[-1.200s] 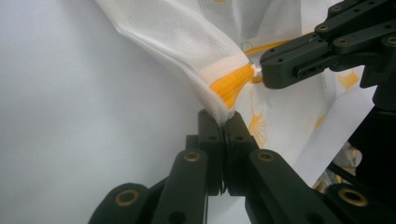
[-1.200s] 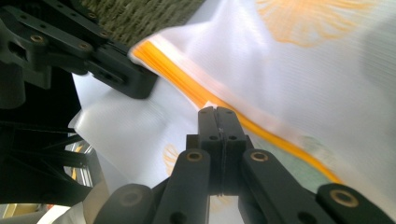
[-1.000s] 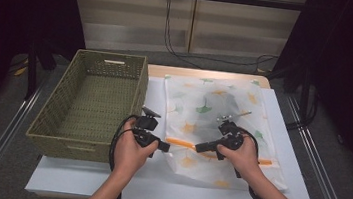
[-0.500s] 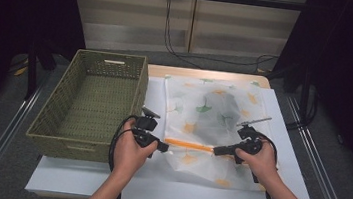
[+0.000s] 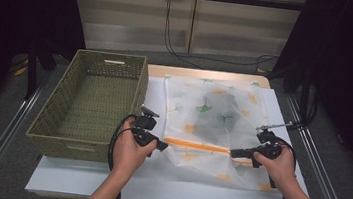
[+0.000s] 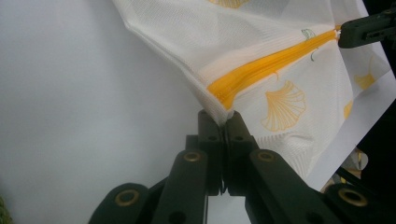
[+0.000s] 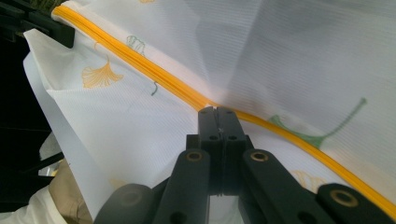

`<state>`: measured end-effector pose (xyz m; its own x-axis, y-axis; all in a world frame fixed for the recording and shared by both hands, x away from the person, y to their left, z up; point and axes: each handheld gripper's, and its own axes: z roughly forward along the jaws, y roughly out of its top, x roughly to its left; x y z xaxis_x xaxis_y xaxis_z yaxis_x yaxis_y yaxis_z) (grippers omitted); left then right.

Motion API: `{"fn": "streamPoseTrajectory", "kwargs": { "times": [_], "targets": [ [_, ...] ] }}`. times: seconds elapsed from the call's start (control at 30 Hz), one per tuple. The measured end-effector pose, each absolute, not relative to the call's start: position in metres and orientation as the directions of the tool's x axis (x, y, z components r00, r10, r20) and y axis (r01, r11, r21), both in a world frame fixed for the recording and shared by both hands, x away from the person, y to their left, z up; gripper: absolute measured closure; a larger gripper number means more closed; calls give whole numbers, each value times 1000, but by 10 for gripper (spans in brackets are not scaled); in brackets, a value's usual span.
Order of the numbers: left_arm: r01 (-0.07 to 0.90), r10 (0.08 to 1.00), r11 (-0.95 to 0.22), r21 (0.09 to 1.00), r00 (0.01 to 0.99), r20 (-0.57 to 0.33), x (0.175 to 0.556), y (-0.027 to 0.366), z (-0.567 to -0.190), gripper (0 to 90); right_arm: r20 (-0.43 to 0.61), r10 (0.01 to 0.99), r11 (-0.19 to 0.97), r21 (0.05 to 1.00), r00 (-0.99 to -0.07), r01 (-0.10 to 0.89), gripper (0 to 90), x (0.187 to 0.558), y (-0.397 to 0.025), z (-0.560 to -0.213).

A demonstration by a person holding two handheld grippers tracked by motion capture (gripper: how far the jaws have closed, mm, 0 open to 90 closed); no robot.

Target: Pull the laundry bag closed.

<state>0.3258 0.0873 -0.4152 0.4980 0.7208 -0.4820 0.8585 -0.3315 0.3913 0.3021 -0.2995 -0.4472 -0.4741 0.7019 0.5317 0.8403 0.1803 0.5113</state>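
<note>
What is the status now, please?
Left gripper shut on mesh bag at zipper end. Right gripper shut on zipper. Basket beside, nothing blocking.

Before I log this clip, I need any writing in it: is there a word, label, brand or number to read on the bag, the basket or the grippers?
None can be read.
Bag: printed leaves and an orange zipper, no writing.
Basket: a pale tag on the far wall, too small to read.
Left gripper and right gripper: plain black jaws, no marks.
</note>
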Motion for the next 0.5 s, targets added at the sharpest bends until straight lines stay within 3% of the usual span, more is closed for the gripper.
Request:
{"fn": "streamPoseTrajectory", "kwargs": {
  "times": [0.5],
  "targets": [
    [861, 741, -326, 391, 489, -460, 327, 91, -412, 883, 496, 768, 121, 509, -406, 852, 900, 284, -352, -449]
  ]
}}
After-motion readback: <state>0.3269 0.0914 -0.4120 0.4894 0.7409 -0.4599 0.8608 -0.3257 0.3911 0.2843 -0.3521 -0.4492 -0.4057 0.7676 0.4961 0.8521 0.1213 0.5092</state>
